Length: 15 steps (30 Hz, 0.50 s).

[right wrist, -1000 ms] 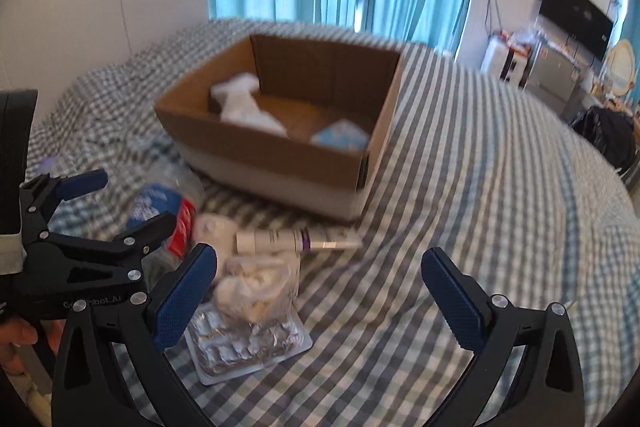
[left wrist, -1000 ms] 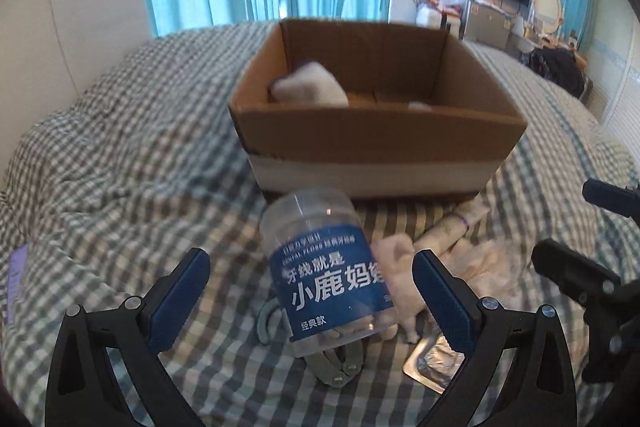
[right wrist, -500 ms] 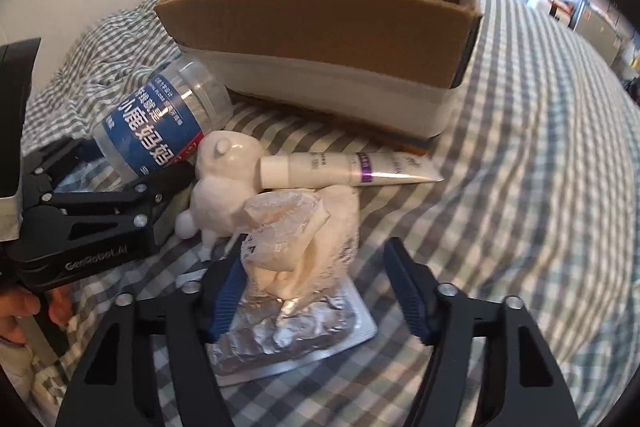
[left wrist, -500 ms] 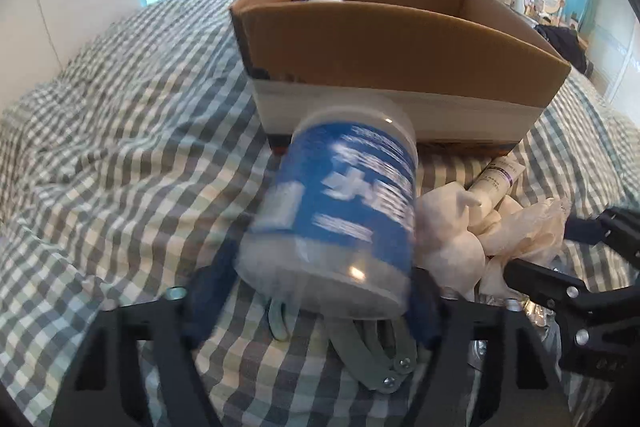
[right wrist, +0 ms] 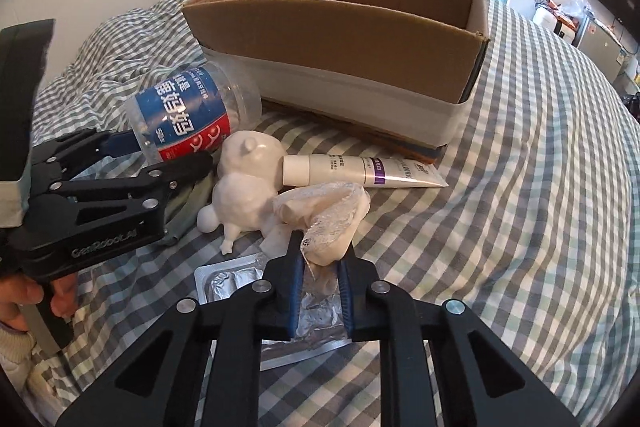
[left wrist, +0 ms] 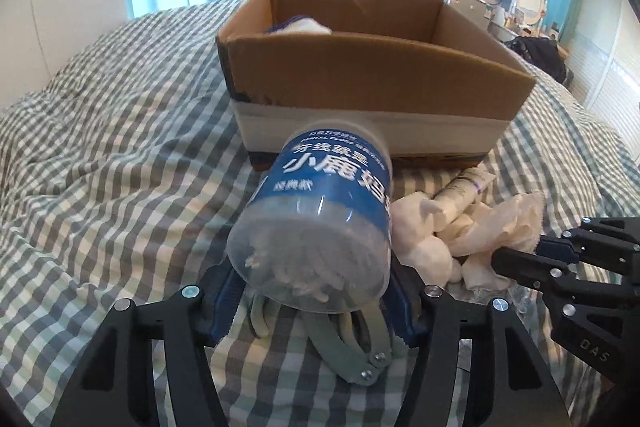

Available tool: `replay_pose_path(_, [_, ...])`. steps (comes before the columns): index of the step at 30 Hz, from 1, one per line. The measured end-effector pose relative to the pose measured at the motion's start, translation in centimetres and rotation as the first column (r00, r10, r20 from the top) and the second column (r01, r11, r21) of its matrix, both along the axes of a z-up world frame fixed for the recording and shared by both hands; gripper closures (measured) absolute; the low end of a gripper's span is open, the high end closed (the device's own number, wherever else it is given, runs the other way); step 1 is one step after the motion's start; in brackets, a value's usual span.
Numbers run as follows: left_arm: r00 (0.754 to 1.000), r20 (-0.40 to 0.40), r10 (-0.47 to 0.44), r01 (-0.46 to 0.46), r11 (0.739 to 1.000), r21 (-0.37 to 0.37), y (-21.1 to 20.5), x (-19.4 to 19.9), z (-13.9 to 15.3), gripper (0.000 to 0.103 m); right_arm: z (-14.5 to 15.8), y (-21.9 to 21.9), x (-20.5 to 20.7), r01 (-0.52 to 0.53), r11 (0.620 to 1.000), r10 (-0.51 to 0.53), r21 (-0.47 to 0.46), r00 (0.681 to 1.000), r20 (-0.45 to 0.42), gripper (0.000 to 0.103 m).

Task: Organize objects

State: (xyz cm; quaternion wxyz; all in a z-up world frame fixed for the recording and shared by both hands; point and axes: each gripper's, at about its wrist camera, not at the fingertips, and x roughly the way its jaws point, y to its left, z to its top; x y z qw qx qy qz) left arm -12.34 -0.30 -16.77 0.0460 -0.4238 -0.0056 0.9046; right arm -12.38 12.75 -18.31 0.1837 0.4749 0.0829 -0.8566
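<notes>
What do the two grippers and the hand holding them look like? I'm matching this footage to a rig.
Both the left gripper and right gripper have black frames with triangular cutouts, silver screws and blue finger pads. The left reads "GenRobot.AI". A bare hand grips its handle.

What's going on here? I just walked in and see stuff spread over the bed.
A person is tidying loose items toward the open brown cardboard box on the checked bedspread. The left gripper has its jaws closed on the clear plastic jar with a blue label. The right gripper has its jaws pinched on the crumpled white plastic bag. The white animal figurine, white squeeze tube and silver foil blister pack lie on the bed beside the box.
</notes>
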Motion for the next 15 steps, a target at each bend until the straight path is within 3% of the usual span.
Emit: replay_pose_path(15, [0.998,-0.066,0.004,-0.001,0.999,0.038,-1.5,3.4,2.5,0.046,4.1,1.2,2.2,0.056,0.998,-0.055,0.002,0.994,-0.099,0.091])
